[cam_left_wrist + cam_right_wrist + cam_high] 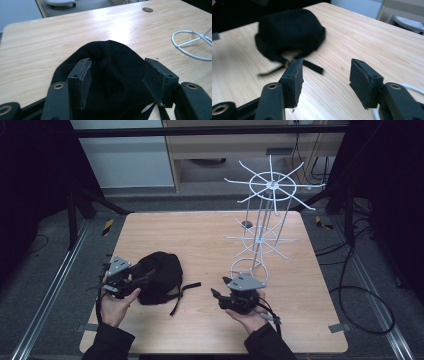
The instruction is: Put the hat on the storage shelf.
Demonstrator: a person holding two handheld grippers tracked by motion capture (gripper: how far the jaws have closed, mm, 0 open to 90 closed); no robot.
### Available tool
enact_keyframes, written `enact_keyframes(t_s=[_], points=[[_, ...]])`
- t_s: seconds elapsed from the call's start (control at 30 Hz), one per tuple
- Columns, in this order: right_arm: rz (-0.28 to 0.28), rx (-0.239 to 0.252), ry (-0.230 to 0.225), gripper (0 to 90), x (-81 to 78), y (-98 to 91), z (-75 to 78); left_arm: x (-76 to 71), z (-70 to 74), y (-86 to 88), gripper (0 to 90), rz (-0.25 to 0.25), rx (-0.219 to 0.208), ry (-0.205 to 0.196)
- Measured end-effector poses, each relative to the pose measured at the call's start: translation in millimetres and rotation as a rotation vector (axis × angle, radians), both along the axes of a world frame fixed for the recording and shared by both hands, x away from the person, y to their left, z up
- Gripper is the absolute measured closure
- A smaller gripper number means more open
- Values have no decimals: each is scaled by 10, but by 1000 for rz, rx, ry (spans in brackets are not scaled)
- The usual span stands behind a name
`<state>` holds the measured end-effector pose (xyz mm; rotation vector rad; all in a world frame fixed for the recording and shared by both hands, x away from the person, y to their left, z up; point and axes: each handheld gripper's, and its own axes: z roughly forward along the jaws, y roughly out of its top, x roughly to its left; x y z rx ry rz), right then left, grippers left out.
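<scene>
Our left gripper (115,75) hangs with jaws spread, the black cap (110,65) between them, ready to grasp; our right gripper (325,75), released, faces it across the table (200,235).

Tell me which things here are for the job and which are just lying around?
Probably for the job:
- soft black fabric cap
- tall white wire rack
- left tongs, open over the cap
- right tongs, open

Lying around:
- black cables on floor
- pale wooden table, just the worktop
</scene>
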<state>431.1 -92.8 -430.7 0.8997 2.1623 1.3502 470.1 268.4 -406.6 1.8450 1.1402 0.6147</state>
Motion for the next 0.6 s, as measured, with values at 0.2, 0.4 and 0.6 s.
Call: enact_keyframes(t_s=[0.2,0.4,0.6], points=[[-81,10,27,405,-95,-455,-146,161,-98,-124,389,16,53,49],[-141,12,33,386,-209,-807,-244,315,-225,-168,418,35,89,122],[-206,28,36,370,-238,-1069,-287,378,-277,-191,574,40,90,178]])
